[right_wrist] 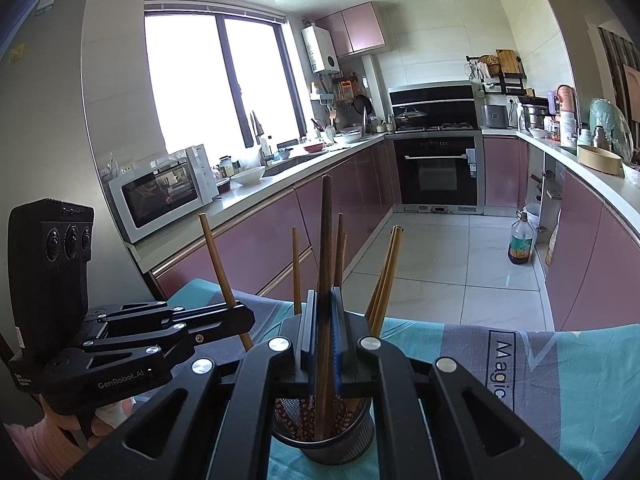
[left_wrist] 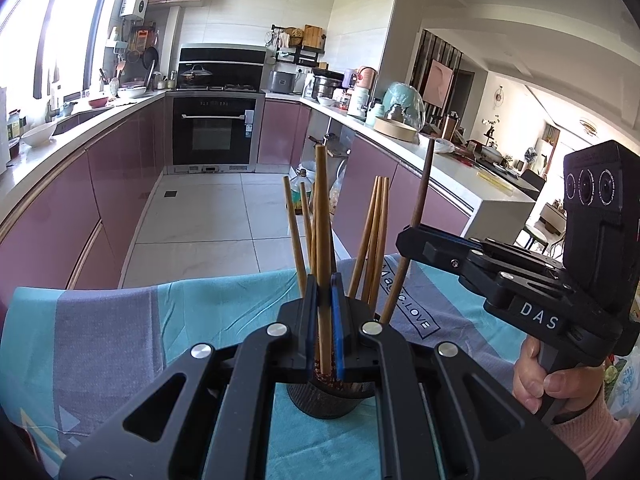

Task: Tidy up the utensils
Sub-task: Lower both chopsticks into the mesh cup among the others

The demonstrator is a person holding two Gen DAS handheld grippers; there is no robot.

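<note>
left gripper (left_wrist: 325, 320): jaws are clenching a light chopstick (left_wrist: 322, 240), upright over the holder (left_wrist: 328, 396).
right gripper (right_wrist: 325, 328): is gripping a dark chopstick (right_wrist: 326, 248) (also upright, tip already inside).

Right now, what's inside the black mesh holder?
The black mesh holder holds upright chopsticks: light ones and a dark one that the right gripper pinches. Their lower ends and the holder's bottom are hidden.

Both wrist views look forward and slightly down along their own fingers, close above the holder (left_wrist: 330, 398) (right_wrist: 324, 436) of chopsticks (left_wrist: 374, 240) (right_wrist: 386, 276), facing the kitchen; each shows the other gripper.
</note>
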